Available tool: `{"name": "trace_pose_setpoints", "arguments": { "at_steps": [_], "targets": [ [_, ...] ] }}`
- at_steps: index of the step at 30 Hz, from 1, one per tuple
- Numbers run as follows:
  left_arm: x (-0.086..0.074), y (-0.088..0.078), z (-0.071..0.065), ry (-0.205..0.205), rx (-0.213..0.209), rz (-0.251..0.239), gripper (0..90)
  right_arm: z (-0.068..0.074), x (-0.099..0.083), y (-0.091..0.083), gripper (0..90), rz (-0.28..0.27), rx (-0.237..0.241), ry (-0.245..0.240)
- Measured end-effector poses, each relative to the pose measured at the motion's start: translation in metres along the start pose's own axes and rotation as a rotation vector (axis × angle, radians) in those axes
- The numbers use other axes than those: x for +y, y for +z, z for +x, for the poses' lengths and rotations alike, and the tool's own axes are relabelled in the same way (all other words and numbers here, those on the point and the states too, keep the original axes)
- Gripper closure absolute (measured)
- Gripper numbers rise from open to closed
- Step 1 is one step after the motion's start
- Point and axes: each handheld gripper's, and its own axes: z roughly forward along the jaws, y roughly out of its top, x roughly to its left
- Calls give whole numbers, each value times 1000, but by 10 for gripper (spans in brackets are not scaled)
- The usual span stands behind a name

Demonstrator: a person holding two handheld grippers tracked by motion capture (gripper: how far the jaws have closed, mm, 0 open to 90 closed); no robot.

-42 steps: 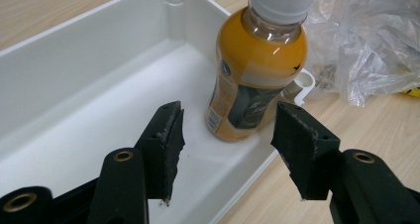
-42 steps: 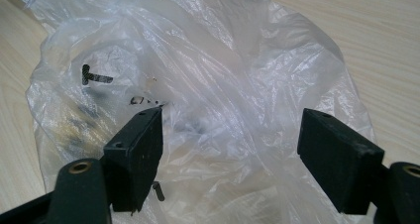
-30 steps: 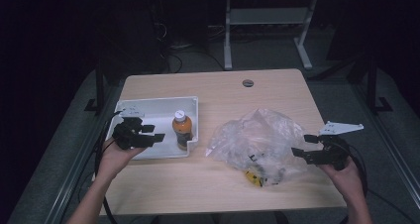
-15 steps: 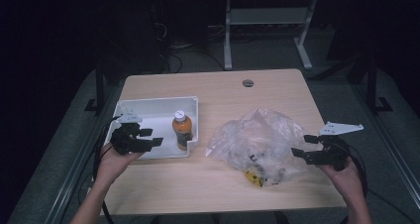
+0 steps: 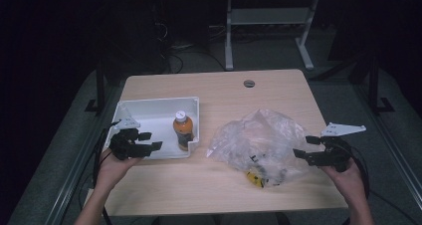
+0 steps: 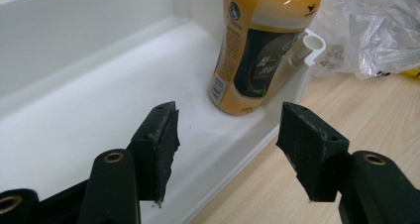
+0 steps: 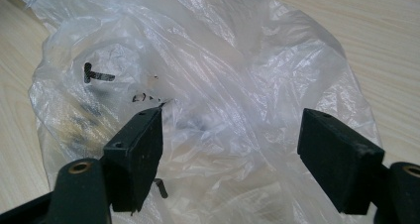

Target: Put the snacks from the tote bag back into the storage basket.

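An orange-brown bottle [image 5: 183,130] with a white cap stands upright in the right near corner of a white tray [image 5: 149,116]; the left gripper view has the bottle [image 6: 262,45] just beyond the jaws. My left gripper [image 5: 152,141] is open over the tray's near edge, left of the bottle and clear of it. A crumpled clear plastic bag [image 5: 261,143] lies on the table's right half, with a yellow item [image 5: 255,179] and dark items inside. My right gripper [image 5: 301,148] is open at the bag's right edge, and the bag [image 7: 208,85] lies between its jaws, which have not closed.
The wooden table [image 5: 224,93] has a round grommet hole [image 5: 249,83] near its far edge. Beyond the table stands a white metal frame [image 5: 268,31] on a dark floor. Cables trail from both grippers off the near corners.
My left gripper has drawn back slightly toward the tray's near left edge. The right gripper has held its place at the bag.
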Motion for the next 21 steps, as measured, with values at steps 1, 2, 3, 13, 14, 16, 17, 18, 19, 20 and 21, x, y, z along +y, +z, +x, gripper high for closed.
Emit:
{"name": "trace_pose_setpoints", "arguments": {
  "at_steps": [1, 2, 3, 13, 14, 16, 17, 18, 19, 20, 21],
  "targets": [
    [-1, 1, -1, -4, 3, -2, 398, 0, 0, 0, 251, 1, 0, 1],
    [-2, 1, -1, -6, 0, 2, 396, 0, 0, 0, 252, 2, 0, 0],
    [-4, 1, -1, -7, -2, 1, 395, 0, 0, 0, 251, 2, 0, 0],
    [-13, 0, -5, -1, 19, -15, 387, 1, -1, 0, 251, 3, 0, 0],
    [-13, 0, -5, 2, 18, -15, 386, 1, -1, 0, 251, 3, -1, 0],
    [-15, 1, -5, 8, 18, -18, 384, 1, -1, 0, 250, 0, 1, 2],
    [-16, 1, -6, 3, 16, -12, 382, 1, -1, 0, 250, 0, 1, 2],
    [-16, 2, -5, 13, 15, -9, 381, 1, -1, 0, 250, 2, -1, 1],
    [-17, 2, -6, 9, 17, -6, 380, 1, -1, 0, 250, 3, -2, 0],
    [-18, 3, -6, 6, 19, -12, 379, 0, -1, 0, 250, 2, -1, -2],
    [-18, 3, -6, 10, 18, -15, 379, 1, -1, 0, 250, 1, -1, 2]
  ]
}}
